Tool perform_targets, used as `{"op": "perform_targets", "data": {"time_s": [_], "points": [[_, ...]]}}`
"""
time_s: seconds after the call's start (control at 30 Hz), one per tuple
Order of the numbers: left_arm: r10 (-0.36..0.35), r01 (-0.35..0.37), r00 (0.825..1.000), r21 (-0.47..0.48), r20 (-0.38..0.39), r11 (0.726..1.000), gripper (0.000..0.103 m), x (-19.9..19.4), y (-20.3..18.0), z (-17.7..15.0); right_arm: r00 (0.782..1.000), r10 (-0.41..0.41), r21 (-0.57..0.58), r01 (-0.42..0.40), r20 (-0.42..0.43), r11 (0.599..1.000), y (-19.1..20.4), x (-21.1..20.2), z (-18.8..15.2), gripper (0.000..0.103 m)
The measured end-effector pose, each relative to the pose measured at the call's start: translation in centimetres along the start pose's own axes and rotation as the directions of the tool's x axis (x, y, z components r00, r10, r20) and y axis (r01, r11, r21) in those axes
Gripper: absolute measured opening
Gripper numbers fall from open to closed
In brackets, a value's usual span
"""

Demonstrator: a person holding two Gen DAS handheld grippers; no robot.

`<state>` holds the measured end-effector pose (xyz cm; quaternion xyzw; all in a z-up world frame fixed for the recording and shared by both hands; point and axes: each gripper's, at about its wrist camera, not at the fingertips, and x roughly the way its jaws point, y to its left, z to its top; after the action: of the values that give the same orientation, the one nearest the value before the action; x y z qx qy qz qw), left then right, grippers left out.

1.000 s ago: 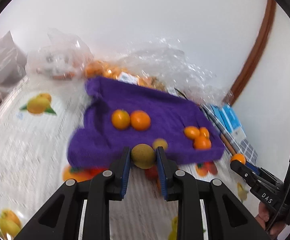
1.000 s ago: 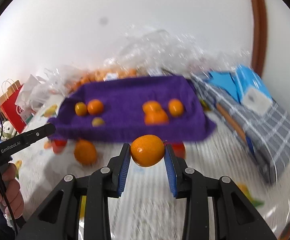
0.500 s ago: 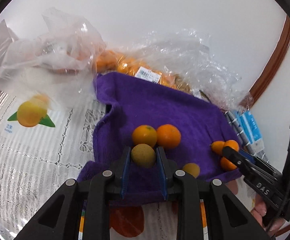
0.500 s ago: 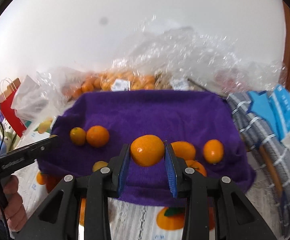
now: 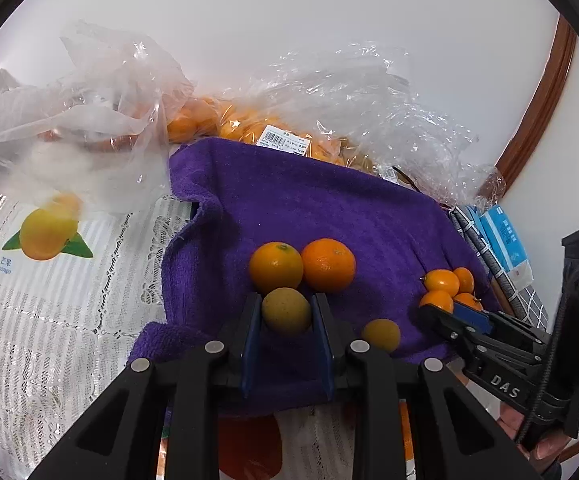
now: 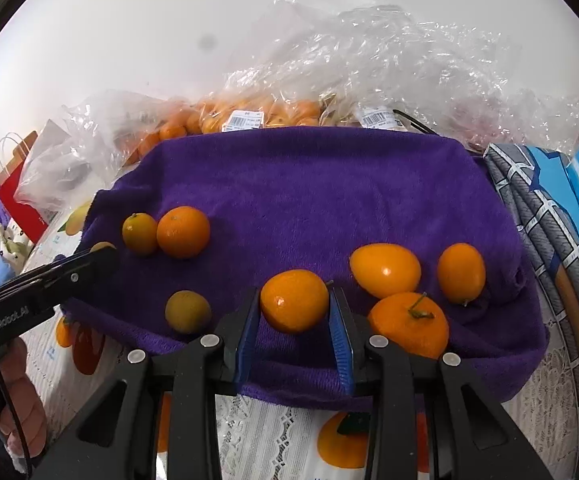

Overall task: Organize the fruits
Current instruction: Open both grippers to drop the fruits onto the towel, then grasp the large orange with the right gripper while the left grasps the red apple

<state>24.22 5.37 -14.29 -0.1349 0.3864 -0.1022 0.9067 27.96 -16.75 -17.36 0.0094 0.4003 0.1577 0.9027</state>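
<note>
A purple towel point(image 5: 309, 208) point(image 6: 309, 184) lies on the table. My left gripper point(image 5: 286, 314) is shut on a yellow-green fruit point(image 5: 286, 310), just in front of two oranges point(image 5: 301, 266) on the towel's left part. Another yellow-green fruit point(image 5: 381, 334) point(image 6: 187, 311) lies near the towel's front edge. My right gripper point(image 6: 294, 305) is shut on an orange kumquat point(image 6: 294, 300), over the towel's front right, beside three kumquats point(image 6: 407, 292). The right gripper also shows in the left wrist view point(image 5: 445, 318), and the left gripper in the right wrist view point(image 6: 97, 258).
Clear plastic bags of oranges point(image 5: 249, 128) point(image 6: 249, 116) lie behind the towel. A lace tablecloth with fruit prints point(image 5: 49, 280) covers the table. A grey checked cloth and blue packets point(image 6: 561, 208) lie to the right. A red paper bag point(image 6: 13, 200) stands at the far left.
Both grippers have moved forward with their fruit, from above the bare tablecloth to over the towel's front part, close to the fruit groups there.
</note>
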Motion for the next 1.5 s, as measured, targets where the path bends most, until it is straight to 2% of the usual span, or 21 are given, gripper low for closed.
{"op": "perform_targets", "data": {"time_s": [0.13,0.2,0.33,0.43,0.5,0.57,0.77,0.87,0.97,1.03,1.07,1.27,1.37,1.5], "points": [[-0.001,0.001,1.0,0.019,0.001,1.0,0.026,0.1,-0.3,-0.1,0.999,0.032,0.029,-0.033,0.034,0.999,-0.2,-1.4,-0.3,0.047],[-0.01,0.009,1.0,0.029,0.007,1.0,0.032,0.0,-0.5,-0.1,0.998,0.042,0.039,-0.045,0.053,0.998,0.0,-2.4,-0.5,0.048],[0.018,-0.021,0.998,0.039,0.054,0.999,0.034,-1.2,-0.5,0.0,0.995,0.068,0.043,-0.071,0.072,0.997,1.3,-4.6,-1.5,0.051],[0.019,-0.021,0.995,0.016,0.101,1.0,0.036,-3.0,0.2,0.4,0.992,0.108,0.017,-0.109,0.067,0.994,2.6,-5.9,-2.6,0.056],[-0.01,0.013,0.991,-0.023,0.134,1.0,0.044,-4.4,1.2,0.4,0.99,0.124,-0.023,-0.123,0.062,0.992,4.0,-6.4,-3.3,0.06],[0.003,0.002,0.99,-0.036,0.144,0.999,0.044,-5.7,2.0,0.1,0.99,0.125,-0.052,-0.122,0.058,0.991,5.2,-6.4,-3.9,0.064],[0.02,-0.01,0.991,-0.074,0.133,0.997,0.045,-8.4,4.3,-3.4,0.994,0.11,-0.07,-0.11,0.006,0.991,6.8,-4.9,-5.2,0.064],[0.007,0.007,0.992,-0.113,0.129,0.994,0.045,-9.2,5.3,-5.3,0.997,0.076,-0.091,-0.076,-0.008,0.993,7.2,-4.0,-5.7,0.064],[-0.02,0.037,0.989,-0.111,0.147,0.993,0.045,-9.6,5.3,-5.6,0.998,0.056,-0.094,-0.058,-0.023,0.994,7.3,-3.0,-5.9,0.062],[-0.014,0.028,0.989,-0.093,0.15,0.995,0.045,-9.4,4.9,-5.7,0.997,0.053,-0.114,-0.058,-0.048,0.992,7.6,-2.4,-6.1,0.047],[-0.007,0.019,0.99,-0.083,0.142,0.996,0.045,-9.2,4.6,-5.8,0.997,0.052,-0.124,-0.059,-0.054,0.991,7.7,-2.4,-6.3,0.042],[-0.006,0.005,0.998,0.025,0.061,1.0,0.045,-7.6,2.3,-6.6,0.999,0.051,-0.105,-0.05,0.009,0.993,6.7,-4.8,-6.9,0.042],[-0.034,0.035,0.999,0.064,-0.009,0.997,0.045,-6.4,0.1,-6.8,0.999,0.012,-0.089,-0.008,0.05,0.996,5.4,-6.8,-7.6,0.042],[-0.005,0.015,0.997,0.14,-0.072,0.99,0.045,-4.3,-3.3,-7.0,0.997,-0.028,-0.068,0.033,0.076,0.997,2.9,-9.5,-9.1,0.042]]}}
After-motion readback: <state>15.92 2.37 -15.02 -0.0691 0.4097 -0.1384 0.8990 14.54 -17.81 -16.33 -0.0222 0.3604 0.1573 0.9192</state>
